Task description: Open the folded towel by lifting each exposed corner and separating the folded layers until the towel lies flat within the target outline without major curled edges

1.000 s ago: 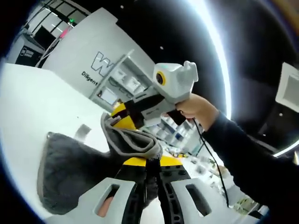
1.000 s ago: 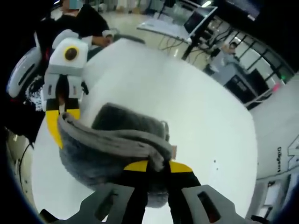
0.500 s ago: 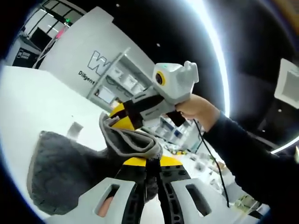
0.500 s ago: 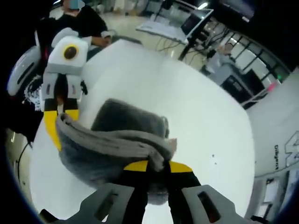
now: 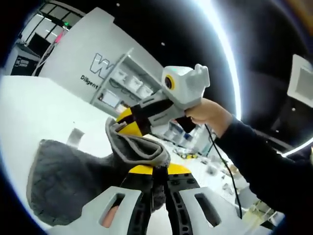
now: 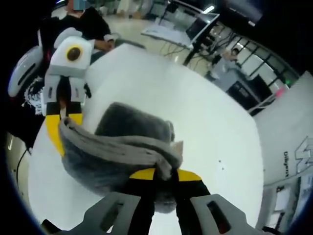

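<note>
A grey towel (image 6: 122, 147) hangs lifted over the white table (image 6: 195, 117), its upper edge stretched between both grippers. In the right gripper view my right gripper (image 6: 158, 174) is shut on one corner, and the left gripper (image 6: 61, 122) at the left clamps the other corner. In the left gripper view my left gripper (image 5: 154, 170) is shut on the towel's (image 5: 63, 176) rolled edge. The right gripper (image 5: 128, 122), held by a hand (image 5: 210, 110), pinches the same edge just beyond. The rest of the towel sags toward the table (image 5: 34, 107).
A small tag (image 5: 74, 137) sticks out from the towel's far side. A grey wall with lettering (image 5: 98, 66) and shelving stand behind the table. A seated person (image 6: 88, 24), desks and monitors (image 6: 195, 24) lie past the table's far edge.
Both views have tilted slightly as the hands moved. The towel stays gripped at both corners and hangs much as before, a little higher off the table.
</note>
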### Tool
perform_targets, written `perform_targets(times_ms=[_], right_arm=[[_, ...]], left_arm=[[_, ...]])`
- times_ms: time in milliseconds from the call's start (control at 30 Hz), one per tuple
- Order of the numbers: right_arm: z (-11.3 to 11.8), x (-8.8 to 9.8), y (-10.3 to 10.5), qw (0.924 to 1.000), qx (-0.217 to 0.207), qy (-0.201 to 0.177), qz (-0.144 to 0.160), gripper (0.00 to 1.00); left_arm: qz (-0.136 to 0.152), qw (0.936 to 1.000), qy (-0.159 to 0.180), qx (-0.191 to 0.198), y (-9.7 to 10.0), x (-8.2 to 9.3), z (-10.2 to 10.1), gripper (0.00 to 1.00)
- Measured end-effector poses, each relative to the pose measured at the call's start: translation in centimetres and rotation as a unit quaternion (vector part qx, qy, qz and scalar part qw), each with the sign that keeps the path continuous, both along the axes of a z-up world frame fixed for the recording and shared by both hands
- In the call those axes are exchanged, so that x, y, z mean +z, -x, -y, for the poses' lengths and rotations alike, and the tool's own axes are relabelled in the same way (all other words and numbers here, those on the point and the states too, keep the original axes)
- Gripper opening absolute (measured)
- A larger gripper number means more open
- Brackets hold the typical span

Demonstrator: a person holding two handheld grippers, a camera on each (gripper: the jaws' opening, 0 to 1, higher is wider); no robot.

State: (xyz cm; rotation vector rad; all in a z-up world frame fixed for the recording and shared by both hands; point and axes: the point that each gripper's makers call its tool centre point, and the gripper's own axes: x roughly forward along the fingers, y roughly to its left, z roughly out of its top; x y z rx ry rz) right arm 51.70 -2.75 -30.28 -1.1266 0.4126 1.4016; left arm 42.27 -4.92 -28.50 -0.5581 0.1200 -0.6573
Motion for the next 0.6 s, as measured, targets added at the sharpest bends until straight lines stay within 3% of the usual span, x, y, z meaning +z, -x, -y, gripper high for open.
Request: perform_targets(times_ms=[200, 367, 600], right_arm=[[0.9, -0.1, -0.6, 1.0, -0.005, -0.004, -0.002, 0.09], [1.5, -0.4, -0.5, 0.9999, -0.005, -0.01, -0.001, 0.09], [3.1, -0.6, -0.5, 0.9997, -0.013, -0.023, 0.003, 0.09]], left_arm=[[-0.004, 1.0, -0.003, -0.003, -0.2, -0.3, 1.0, 0.05], [-0.004, 1.0, -0.008, -0.003, 1.0, -0.8, 2.7, 0.05], [-0.009, 0.9998, -0.014, -0.01, 0.7, -1.1, 3.6, 0.05]])
